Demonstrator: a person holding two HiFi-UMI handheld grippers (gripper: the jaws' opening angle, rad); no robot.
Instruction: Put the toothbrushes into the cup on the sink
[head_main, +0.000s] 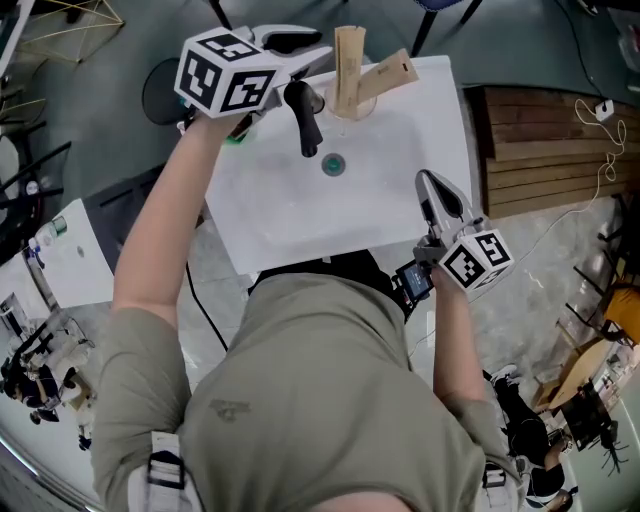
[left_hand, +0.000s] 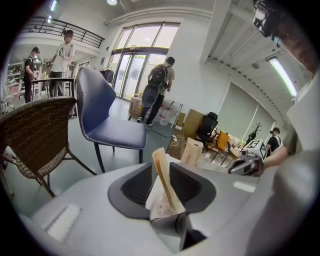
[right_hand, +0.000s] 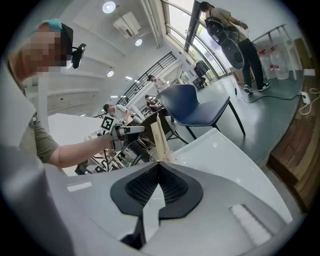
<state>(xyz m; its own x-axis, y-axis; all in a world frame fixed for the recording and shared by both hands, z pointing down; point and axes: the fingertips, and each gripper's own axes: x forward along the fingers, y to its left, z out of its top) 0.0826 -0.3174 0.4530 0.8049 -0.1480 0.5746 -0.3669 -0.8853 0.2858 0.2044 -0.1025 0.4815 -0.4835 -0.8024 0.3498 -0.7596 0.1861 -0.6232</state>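
A clear cup (head_main: 356, 110) stands at the back of the white sink (head_main: 400, 215), right of the tap. One toothbrush in a kraft paper packet (head_main: 388, 72) leans in it. A second packeted toothbrush (head_main: 349, 58) stands upright over the cup, and my left gripper (head_main: 322, 55) is shut on it. In the left gripper view this packet (left_hand: 163, 180) sits between the jaws, with the other packet (left_hand: 192, 150) beyond. My right gripper (head_main: 428, 182) hovers over the sink's right front, shut and empty; the right gripper view shows its pads (right_hand: 150, 182) meeting.
A black tap (head_main: 304, 122) and a drain (head_main: 333, 165) lie just left of the cup. A wooden platform (head_main: 545, 150) is right of the sink, and a white table (head_main: 70, 250) left. A blue chair (left_hand: 107, 120) and a wicker chair (left_hand: 35, 130) stand behind, with people beyond.
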